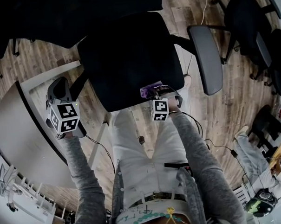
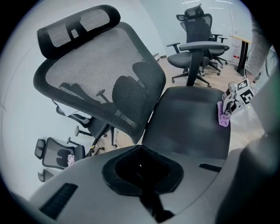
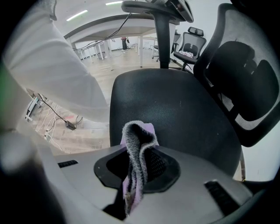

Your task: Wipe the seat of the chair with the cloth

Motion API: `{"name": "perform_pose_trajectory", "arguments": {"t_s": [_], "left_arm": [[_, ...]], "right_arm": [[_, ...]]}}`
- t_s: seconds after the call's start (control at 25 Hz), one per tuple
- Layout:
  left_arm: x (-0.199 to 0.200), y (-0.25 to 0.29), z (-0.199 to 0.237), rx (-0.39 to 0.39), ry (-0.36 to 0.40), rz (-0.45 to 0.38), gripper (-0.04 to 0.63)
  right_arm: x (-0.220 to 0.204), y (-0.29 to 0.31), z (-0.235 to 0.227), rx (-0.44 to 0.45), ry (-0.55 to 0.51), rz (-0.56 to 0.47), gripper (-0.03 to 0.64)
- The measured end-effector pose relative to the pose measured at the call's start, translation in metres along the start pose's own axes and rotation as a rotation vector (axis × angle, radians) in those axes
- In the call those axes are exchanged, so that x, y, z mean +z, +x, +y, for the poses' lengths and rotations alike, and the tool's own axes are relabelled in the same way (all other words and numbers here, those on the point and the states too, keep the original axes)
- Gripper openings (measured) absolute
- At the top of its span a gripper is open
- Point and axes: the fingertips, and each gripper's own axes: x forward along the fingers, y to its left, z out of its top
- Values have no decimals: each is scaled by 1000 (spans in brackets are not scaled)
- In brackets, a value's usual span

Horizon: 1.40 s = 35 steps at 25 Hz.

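Now | right gripper (image 3: 131, 197) clamps cloth (image 3: 136, 144) at seat (image 1: 128, 54) edge | left gripper (image 1: 59, 89) closed, empty

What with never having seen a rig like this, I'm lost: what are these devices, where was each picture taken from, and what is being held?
There is no robot here. A person holds a two-jaw gripper in each hand, and the marker cubes are part of those grippers. The head view comes from a camera on the person's head, looking steeply down onto a black office chair's seat. The other two pictures come from cameras riding on each gripper, looking along its jaws. The right gripper is shut on a cloth, purple and grey, at the seat's near edge. The left gripper hangs beside the seat, with its jaws together and nothing between them. Other chairs stand around on the wooden floor.
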Motion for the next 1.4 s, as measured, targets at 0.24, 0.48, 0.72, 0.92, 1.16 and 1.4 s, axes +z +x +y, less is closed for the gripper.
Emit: {"name": "perform_pose_trajectory", "arguments": {"t_s": [0.24, 0.48, 0.72, 0.92, 1.16, 1.4], "left_arm": [[2, 0, 1, 2, 4, 3, -1], [3, -1, 1, 6, 8, 6, 0], [2, -1, 1, 7, 8, 7, -1], [2, -1, 0, 11, 13, 10, -2], [0, -1, -1, 12, 12, 8, -1], [-2, 0, 0, 13, 16, 13, -1]], "right_arm": [[-7, -4, -2, -9, 11, 9, 51], [-17, -9, -3, -5, -11, 18, 51], [-23, -12, -4, -16, -12, 20, 51], [-30, -15, -4, -19, -18, 30, 51], [-38, -18, -5, -28, -8, 41, 51], [-46, -22, -6, -38, -8, 55, 51]]}}
